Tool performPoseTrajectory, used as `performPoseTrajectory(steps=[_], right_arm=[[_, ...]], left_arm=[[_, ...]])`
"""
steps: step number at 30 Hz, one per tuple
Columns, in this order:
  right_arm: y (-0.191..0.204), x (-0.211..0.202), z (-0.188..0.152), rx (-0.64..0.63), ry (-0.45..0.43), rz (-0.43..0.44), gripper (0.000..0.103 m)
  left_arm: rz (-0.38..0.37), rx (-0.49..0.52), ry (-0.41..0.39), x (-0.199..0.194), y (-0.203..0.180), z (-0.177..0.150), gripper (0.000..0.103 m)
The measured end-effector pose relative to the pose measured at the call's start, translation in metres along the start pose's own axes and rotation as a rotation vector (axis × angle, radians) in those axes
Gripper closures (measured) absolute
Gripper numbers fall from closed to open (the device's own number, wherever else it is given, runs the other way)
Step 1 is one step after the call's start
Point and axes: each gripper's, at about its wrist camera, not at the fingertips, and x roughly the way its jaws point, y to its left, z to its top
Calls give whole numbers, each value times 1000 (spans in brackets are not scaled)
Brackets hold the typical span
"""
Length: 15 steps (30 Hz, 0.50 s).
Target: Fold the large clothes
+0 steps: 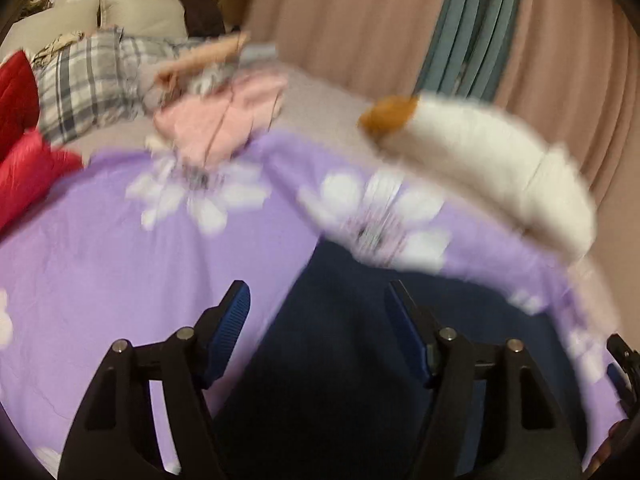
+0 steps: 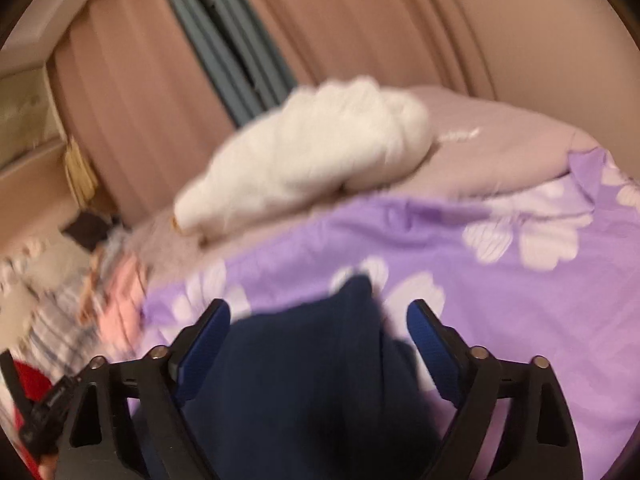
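Left wrist view: the left gripper [image 1: 318, 300] has its 2 blue pads spread wide over a dark navy garment [image 1: 340, 360], pinching nothing; the garment lies on a purple flowered sheet [image 1: 100, 260], with a white plush toy [image 1: 492, 160] at 2 o'clock and a pink cloth [image 1: 216, 124] at 11 o'clock. In the right wrist view the right gripper [image 2: 318, 320] is likewise spread, the navy garment [image 2: 300, 380] lying loose between its fingers.

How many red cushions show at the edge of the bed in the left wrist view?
2, both at the left edge: the upper red cushion beside the plaid cloth, the lower red cushion against the purple floral sheet. Blur and the frame edge may hide more.
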Motion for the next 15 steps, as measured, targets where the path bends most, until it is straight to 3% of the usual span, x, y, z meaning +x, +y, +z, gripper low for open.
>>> performPoseTrajectory(steps=[2,3,5,6,7,10,15], right_arm=[[-7,44,-33,-58,112,-164,17],[-21,70,-58,-27,189,-158,17],[-32,56,-56,55,108,-107,21],[-31,50,-55,60,57,-132,21],[-31,53,-57,61,71,-152,21],[-28,57,-57,38,94,-170,21],[-32,54,-60,63,88,-141,21]], left_arm=[[81,18,92,43,7,-39,31],[29,-23,81,46,15,-47,31],[-11,-118,26,34,27,-36,29],[-5,-120,29,37,28,-39,28],[6,-114,58,43,27,-41,28],[40,-85,43,40,21,-39,27],[2,-122,48,41,21,-46,27]])
